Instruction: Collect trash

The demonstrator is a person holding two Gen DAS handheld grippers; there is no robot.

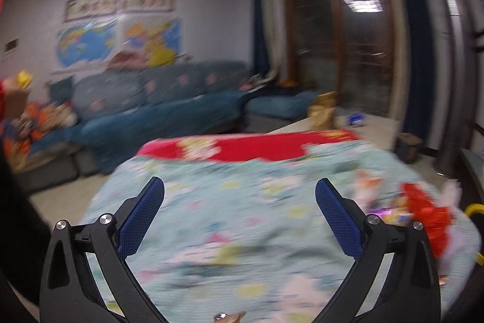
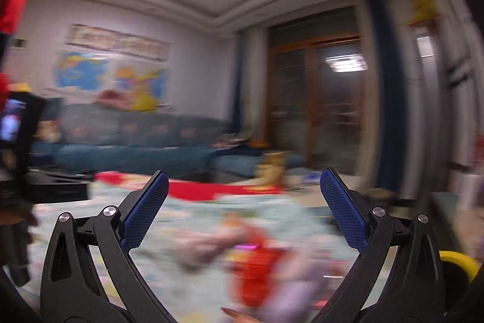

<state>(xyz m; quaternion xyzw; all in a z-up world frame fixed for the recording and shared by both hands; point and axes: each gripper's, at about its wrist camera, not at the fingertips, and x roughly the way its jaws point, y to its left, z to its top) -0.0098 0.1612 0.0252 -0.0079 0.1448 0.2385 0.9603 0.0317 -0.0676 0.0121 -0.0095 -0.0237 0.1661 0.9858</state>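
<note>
Both views are motion-blurred. My left gripper (image 1: 240,192) is open and empty above a table covered by a pale blue floral cloth (image 1: 230,220). A heap of trash with a red wrapper (image 1: 429,214) and pale scraps lies at the table's right edge, to the right of the left gripper. My right gripper (image 2: 244,186) is open and empty, held just above the same heap, where the red wrapper (image 2: 257,271) and lilac scraps (image 2: 290,289) show blurred between and below its fingers.
A red cloth (image 1: 251,149) lies across the table's far side. A blue sofa (image 1: 157,105) runs along the back wall under maps. A yellow-rimmed object (image 2: 456,261) sits at the table's right. A second low table with a brown bag (image 1: 322,111) stands behind. The left gripper's body (image 2: 18,147) shows at the left.
</note>
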